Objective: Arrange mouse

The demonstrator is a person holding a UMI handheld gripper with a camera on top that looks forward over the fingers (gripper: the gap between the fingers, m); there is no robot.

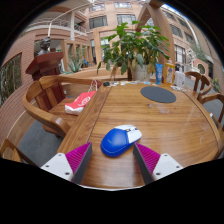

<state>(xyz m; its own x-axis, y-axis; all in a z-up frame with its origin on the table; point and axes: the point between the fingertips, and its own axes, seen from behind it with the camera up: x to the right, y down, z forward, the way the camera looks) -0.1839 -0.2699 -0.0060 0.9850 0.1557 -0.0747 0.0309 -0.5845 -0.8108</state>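
A blue computer mouse with a white front part lies on the round wooden table. It sits just ahead of my gripper, between the fingertips with a gap at either side. The fingers are open, their magenta pads facing inward. A round dark grey mouse pad lies farther back on the table, to the right and beyond the mouse.
A red and white packet lies at the table's left edge. Wooden chairs stand to the left and right. A potted plant and several bottles stand at the table's far side.
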